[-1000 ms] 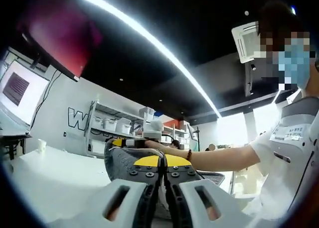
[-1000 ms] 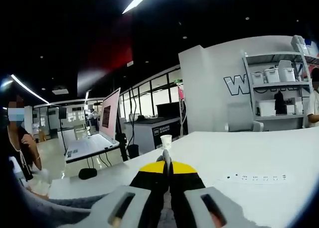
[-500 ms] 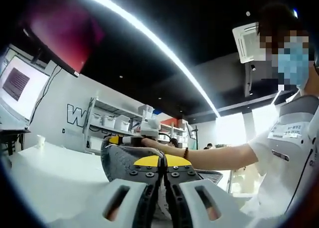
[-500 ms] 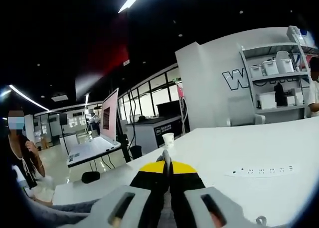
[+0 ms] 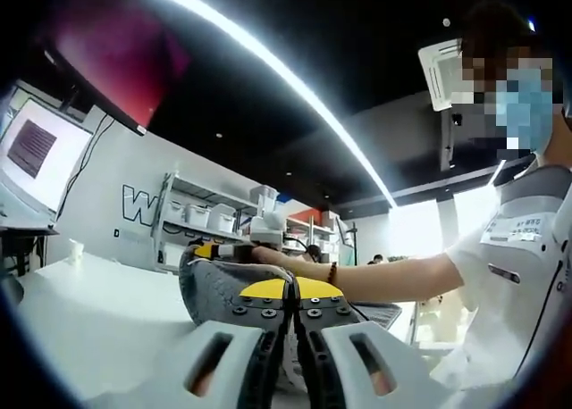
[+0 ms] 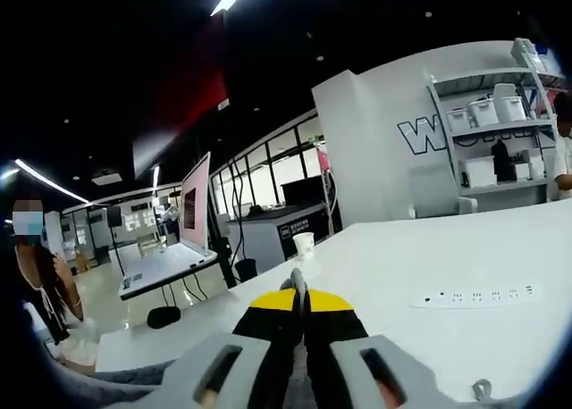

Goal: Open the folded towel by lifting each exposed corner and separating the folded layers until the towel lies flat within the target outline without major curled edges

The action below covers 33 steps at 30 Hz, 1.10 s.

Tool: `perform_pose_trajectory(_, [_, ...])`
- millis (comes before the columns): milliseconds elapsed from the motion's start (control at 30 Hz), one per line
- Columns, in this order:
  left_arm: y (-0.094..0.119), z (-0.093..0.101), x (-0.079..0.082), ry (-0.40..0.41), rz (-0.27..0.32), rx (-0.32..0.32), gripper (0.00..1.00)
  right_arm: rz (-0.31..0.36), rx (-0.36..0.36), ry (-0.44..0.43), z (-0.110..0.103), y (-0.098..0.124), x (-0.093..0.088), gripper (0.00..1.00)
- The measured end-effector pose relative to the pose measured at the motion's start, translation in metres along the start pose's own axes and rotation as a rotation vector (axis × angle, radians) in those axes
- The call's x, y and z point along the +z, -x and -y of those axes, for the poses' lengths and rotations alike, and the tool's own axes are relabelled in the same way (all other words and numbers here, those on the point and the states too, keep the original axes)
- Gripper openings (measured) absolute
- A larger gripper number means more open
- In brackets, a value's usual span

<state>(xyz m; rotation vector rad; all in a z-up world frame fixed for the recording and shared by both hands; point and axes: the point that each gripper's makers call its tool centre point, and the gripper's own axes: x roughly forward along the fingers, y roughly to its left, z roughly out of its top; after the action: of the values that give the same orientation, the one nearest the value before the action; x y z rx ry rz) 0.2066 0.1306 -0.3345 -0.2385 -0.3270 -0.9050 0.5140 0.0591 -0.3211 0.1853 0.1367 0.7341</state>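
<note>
White table (image 6: 420, 266) spreads wide beyond both towel-clamping claws (image 5: 291, 288).

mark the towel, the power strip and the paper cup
towel (image 5: 214, 288), left gripper view, raised grey fold.
power strip (image 6: 474, 296), right gripper view, middle of its body.
paper cup (image 6: 304, 245), right gripper view, its side wall.
</note>
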Motion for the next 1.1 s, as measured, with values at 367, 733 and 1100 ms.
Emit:
perform_pose_trajectory(367, [0.004, -0.005, -0.006, 0.011, -0.01, 0.006, 0.0, -0.018, -0.005, -0.009, 0.001, -0.008, -0.014, 0.0])
perform_pose_trajectory(733, [0.006, -0.006, -0.013, 0.006, -0.02, 0.019, 0.0, -0.034, -0.015, -0.026, 0.005, -0.01, -0.023, 0.0])
perform_pose_trajectory(1100, [0.011, -0.01, -0.018, 0.009, -0.039, 0.022, 0.0, -0.055, -0.015, -0.037, 0.002, -0.011, -0.038, 0.0])
